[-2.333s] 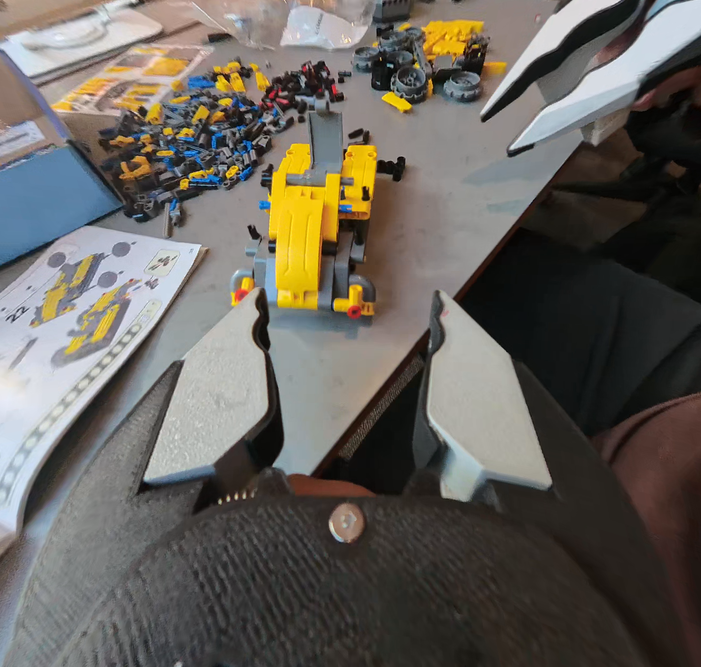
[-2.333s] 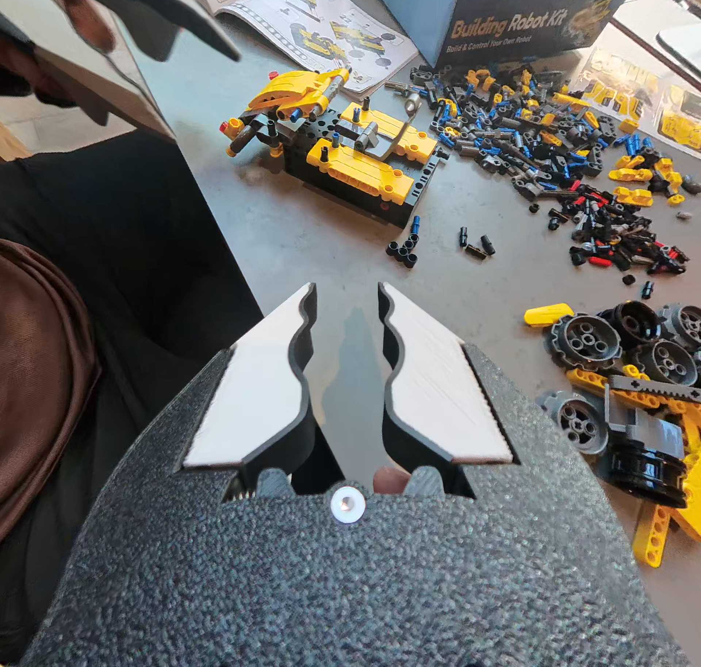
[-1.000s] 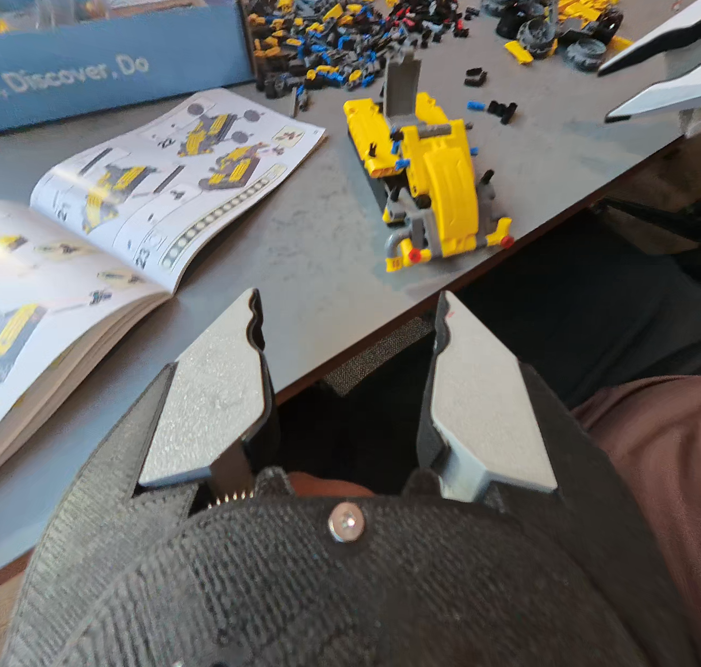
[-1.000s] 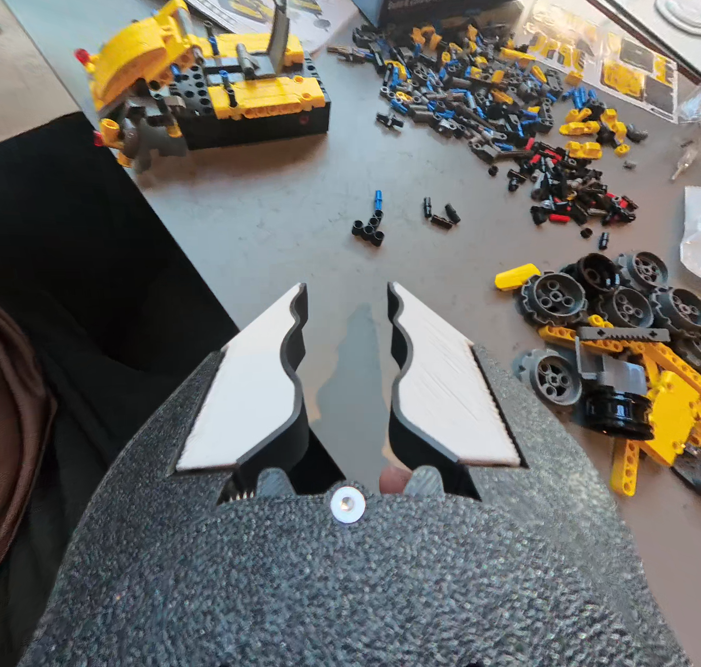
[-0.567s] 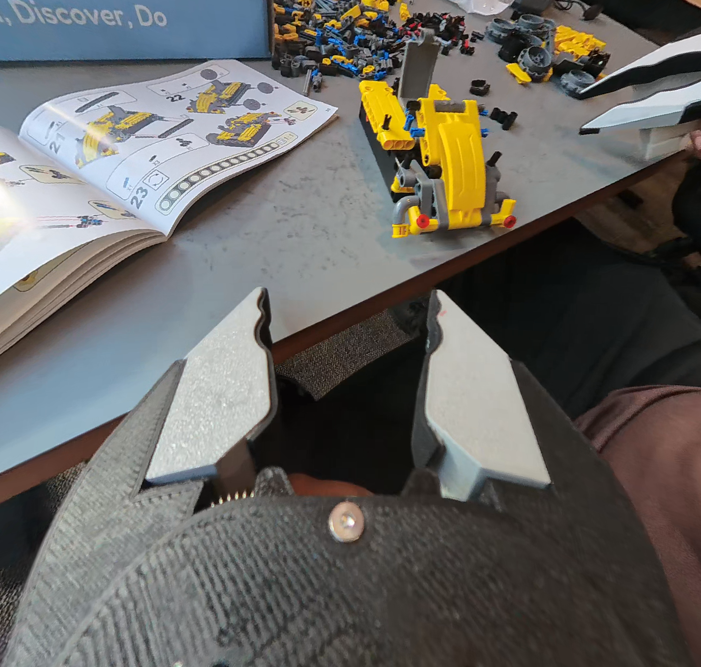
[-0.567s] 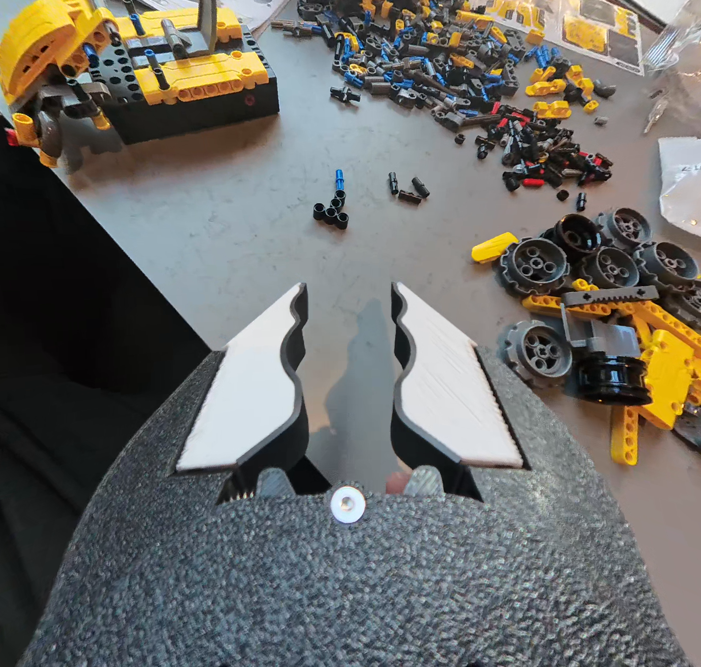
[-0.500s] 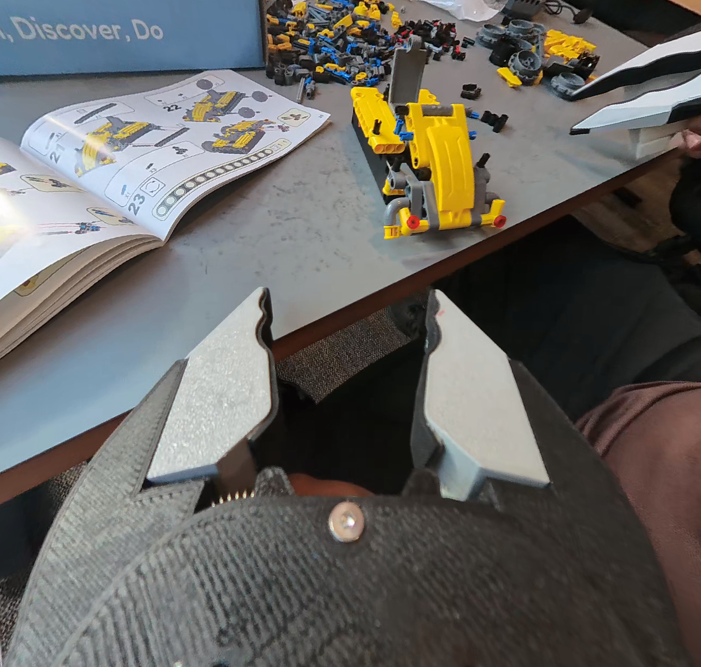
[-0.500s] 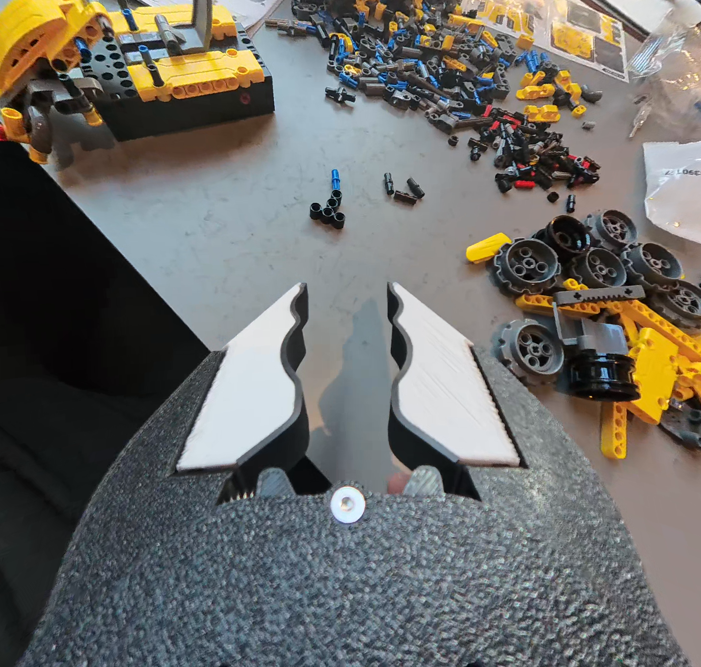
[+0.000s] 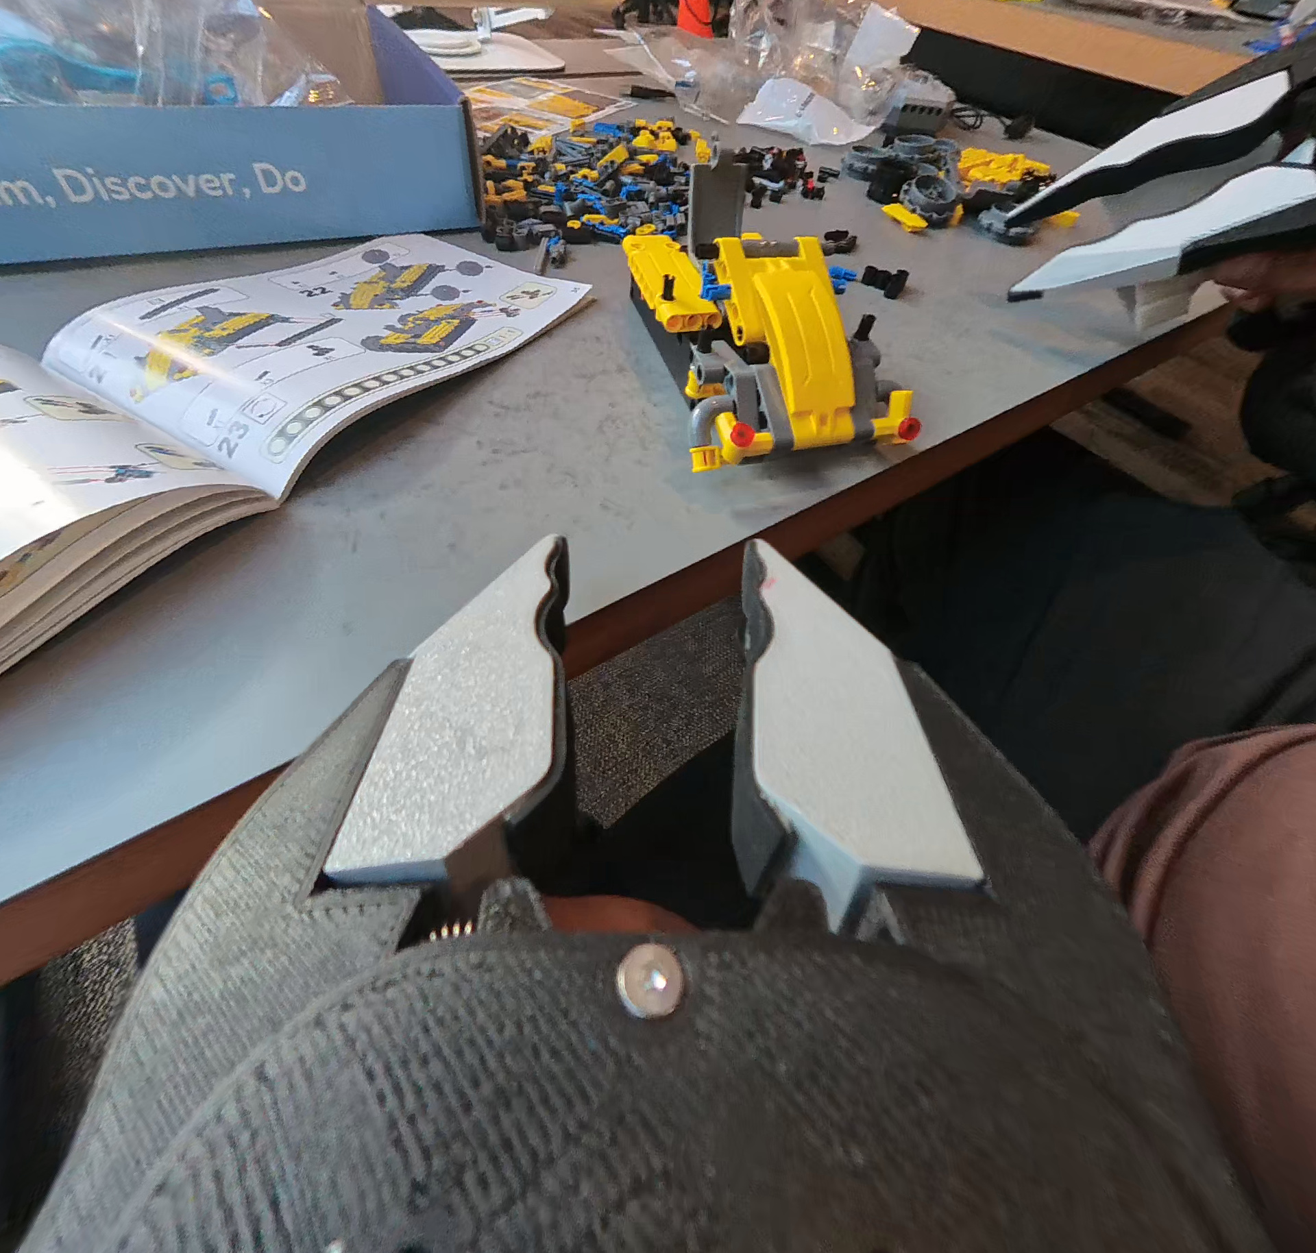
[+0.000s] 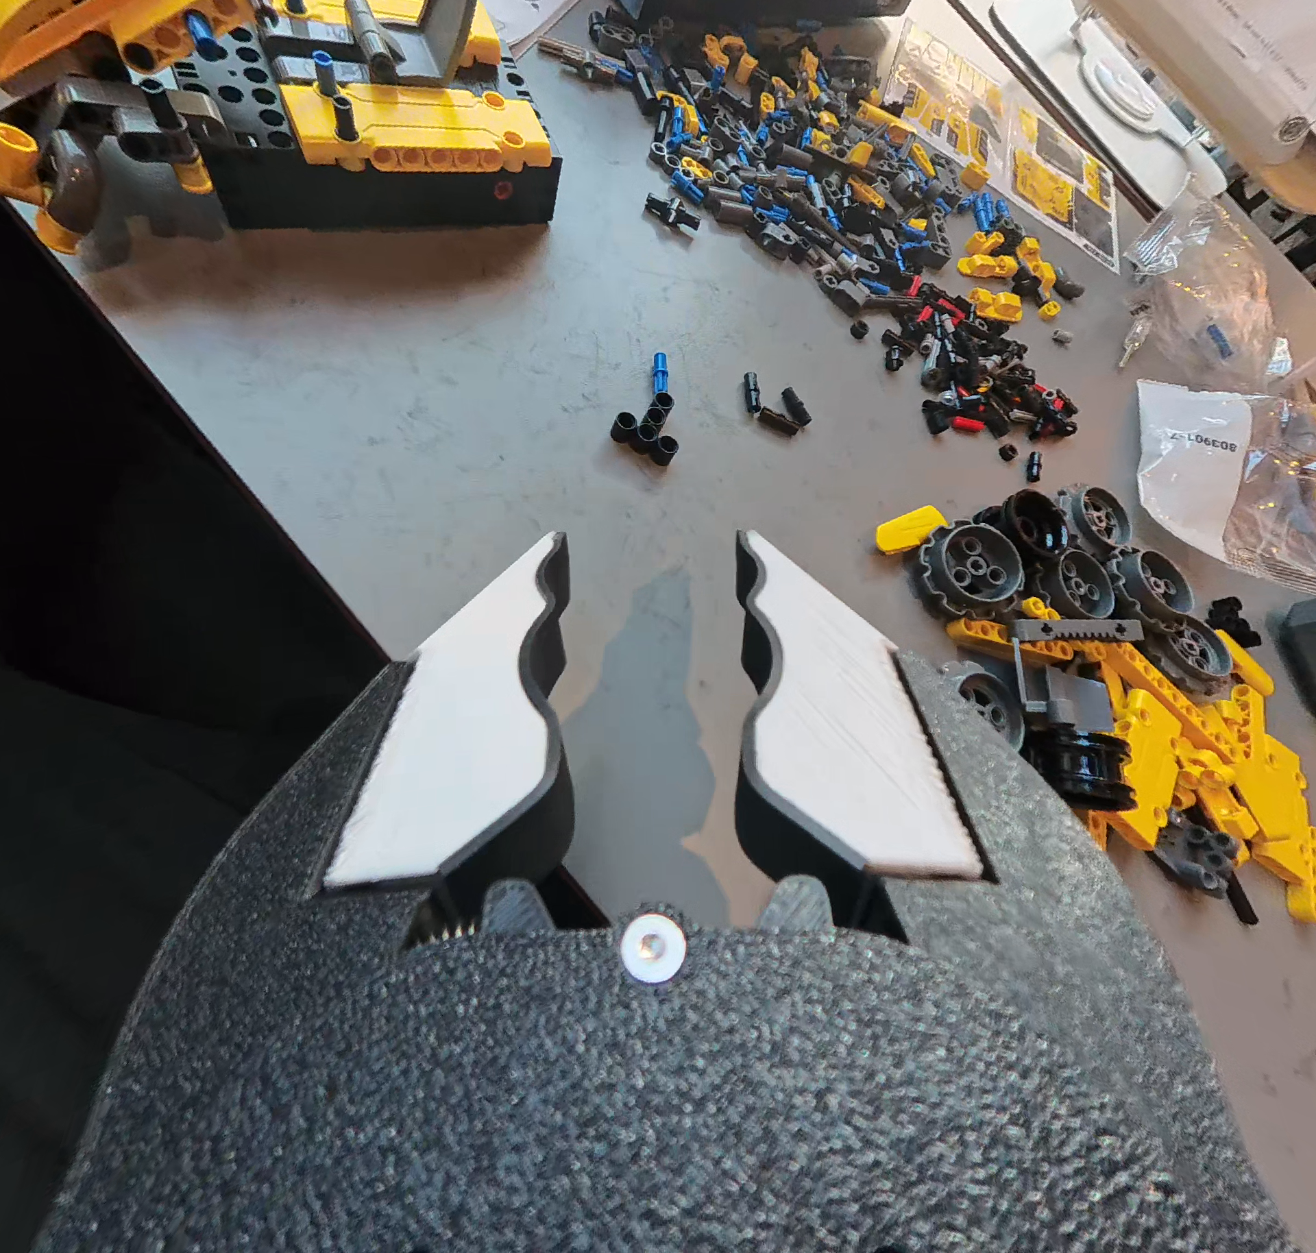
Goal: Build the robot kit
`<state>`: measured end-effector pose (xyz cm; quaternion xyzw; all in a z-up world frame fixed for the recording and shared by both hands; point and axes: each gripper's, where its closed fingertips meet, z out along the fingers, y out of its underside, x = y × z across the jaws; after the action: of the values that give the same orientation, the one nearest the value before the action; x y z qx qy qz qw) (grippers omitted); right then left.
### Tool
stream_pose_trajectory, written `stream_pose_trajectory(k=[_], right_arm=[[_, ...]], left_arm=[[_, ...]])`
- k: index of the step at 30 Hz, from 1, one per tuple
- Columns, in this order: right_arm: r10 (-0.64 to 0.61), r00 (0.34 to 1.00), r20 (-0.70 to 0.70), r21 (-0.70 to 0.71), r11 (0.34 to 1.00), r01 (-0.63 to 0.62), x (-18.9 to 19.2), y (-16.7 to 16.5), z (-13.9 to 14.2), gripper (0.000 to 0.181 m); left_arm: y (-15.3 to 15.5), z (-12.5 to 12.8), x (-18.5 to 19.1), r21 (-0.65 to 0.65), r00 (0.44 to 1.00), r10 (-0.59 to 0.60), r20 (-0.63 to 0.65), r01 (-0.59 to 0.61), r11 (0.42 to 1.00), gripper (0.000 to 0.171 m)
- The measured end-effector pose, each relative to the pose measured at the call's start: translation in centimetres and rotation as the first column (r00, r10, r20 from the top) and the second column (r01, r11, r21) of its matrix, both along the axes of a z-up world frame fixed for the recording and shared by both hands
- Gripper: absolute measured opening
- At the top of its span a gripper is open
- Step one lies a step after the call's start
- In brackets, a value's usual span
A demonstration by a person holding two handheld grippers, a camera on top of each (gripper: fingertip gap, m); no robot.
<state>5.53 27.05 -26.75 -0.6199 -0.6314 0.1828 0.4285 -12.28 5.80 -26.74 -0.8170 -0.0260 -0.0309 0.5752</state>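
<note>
Plastic is what everything here is made of, so I judge the half-built yellow vehicle point(image 9: 776, 350) light and rigid but fragile at its joints: pins and panels could pop off under a hard squeeze. Its black block base point(image 10: 384, 186) looks like the firmest place to take hold, across the long flat sides, not by the curved yellow hood point(image 9: 801, 336) or the upright grey plate point(image 9: 714, 197). It sits near the table's front edge, at about one o'clock from my left gripper point(image 9: 651, 560) and well apart from it.

My left jaws are spread with a clear gap, holding nothing and touching nothing; they hang over the edge of the grey table point(image 9: 427, 578), with dark cloth below. At eleven o'clock lies an open instruction booklet point(image 9: 235, 364), and beyond it a blue box point(image 9: 235, 179).

My right gripper point(image 10: 651, 556) is likewise parted and empty, hovering above bare tabletop with its shadow between the fingers. Nearest ahead, at twelve o'clock, lies a small black connector cluster with a blue pin point(image 10: 648, 421), and just right of it three loose black pins point(image 10: 773, 403). At two to three o'clock sits a heap of grey wheels and yellow beams point(image 10: 1111, 656); at one o'clock spreads a scatter of small mixed parts point(image 10: 854, 172). Clear plastic bags point(image 10: 1225, 450) lie at the right edge.
</note>
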Motion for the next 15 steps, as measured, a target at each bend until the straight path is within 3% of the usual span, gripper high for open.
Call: stream_pose_trajectory(k=[6, 12, 15], right_arm=[[-0.031, 0.999, -0.025, -0.019, 0.999, 0.03, 0.1, 1.3, 0.2, 0.037], [-0.057, 0.997, -0.042, -0.07, 0.996, 0.054, 0.6, 1.6, 0.2, 0.037], [-0.042, 0.997, -0.061, -0.108, 0.994, 0.035, 0.3, 1.2, 0.7, 0.035]], left_arm=[[0.7, -1.3, 1.6, -0.047, 0.997, -0.079, -0.007, 0.078, 0.996, 0.054], [1.0, 0.2, 0.6, 0.029, 0.999, -0.031, -0.042, 0.032, 0.999, 0.053], [1.1, 1.4, -0.5, 0.088, 1.0, 0.008, -0.027, -0.006, 0.996, 0.043]])
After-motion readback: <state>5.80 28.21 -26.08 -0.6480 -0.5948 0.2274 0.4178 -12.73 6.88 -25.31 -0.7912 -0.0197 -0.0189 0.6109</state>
